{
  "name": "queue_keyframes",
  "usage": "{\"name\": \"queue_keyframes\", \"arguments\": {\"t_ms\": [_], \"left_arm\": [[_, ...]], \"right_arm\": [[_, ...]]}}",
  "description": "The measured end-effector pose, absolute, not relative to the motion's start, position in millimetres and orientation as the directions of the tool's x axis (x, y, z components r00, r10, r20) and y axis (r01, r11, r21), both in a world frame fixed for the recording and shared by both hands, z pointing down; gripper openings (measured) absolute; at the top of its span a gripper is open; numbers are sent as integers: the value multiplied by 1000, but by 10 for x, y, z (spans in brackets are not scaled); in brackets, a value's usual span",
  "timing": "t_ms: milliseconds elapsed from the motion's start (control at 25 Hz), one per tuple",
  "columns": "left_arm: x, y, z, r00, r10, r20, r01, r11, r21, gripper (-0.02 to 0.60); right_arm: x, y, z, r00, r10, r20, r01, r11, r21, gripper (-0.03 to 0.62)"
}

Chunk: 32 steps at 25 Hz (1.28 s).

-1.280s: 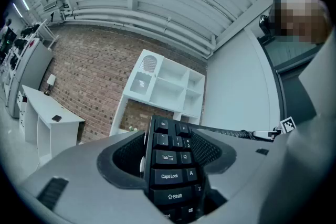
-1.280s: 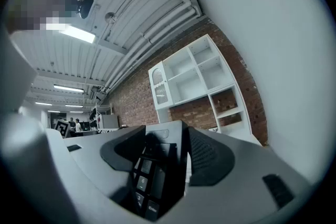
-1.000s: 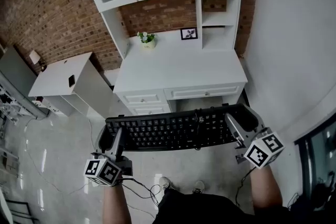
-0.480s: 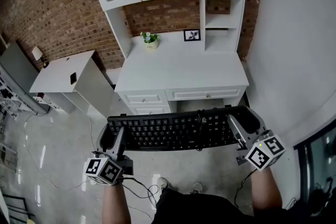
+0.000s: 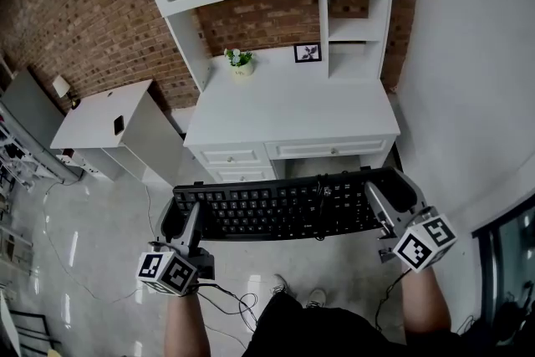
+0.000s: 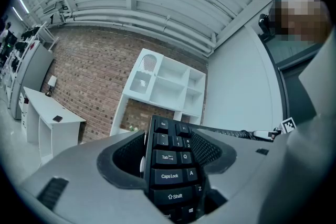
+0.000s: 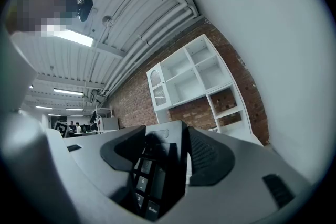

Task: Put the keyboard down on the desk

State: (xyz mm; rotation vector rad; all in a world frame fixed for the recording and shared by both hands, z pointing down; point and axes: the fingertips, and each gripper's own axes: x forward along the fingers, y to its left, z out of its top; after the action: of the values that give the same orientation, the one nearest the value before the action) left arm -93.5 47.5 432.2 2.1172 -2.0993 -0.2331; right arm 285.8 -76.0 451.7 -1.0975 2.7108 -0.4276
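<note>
Black plastic full-size keyboard (image 5: 284,211) is held short of the white surface (image 5: 292,109); left gripper (image 5: 180,219) and right gripper (image 5: 393,198) each clamp one end. Next, judged: advance, then lower it level.

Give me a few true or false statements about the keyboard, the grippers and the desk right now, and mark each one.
1. Each gripper holds one end of the keyboard. True.
2. The keyboard lies on the white desk. False: it is held in the air in front of the desk, over the floor.
3. A small potted plant stands at the back of the desk. True.
4. The left gripper is open and empty. False: it is shut on the keyboard's Caps Lock end, and the right gripper is shut on the other end.
5. The picture frame stands left of the plant. False: it stands to the plant's right.
</note>
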Motion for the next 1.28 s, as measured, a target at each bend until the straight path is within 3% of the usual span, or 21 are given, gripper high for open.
{"name": "queue_keyframes", "arguments": {"t_ms": [800,1280], "left_arm": [[-1617,-439,4609,42,-999,12,-967,-38,250,284],[-2620,-1288,4683,63,-998,16,-959,-57,278,284]], "right_arm": [[2227,-1535,4672,-680,-733,-24,-686,648,-331,262],[1248,-2300,4621,-660,-751,-6,-711,627,-318,262]]}}
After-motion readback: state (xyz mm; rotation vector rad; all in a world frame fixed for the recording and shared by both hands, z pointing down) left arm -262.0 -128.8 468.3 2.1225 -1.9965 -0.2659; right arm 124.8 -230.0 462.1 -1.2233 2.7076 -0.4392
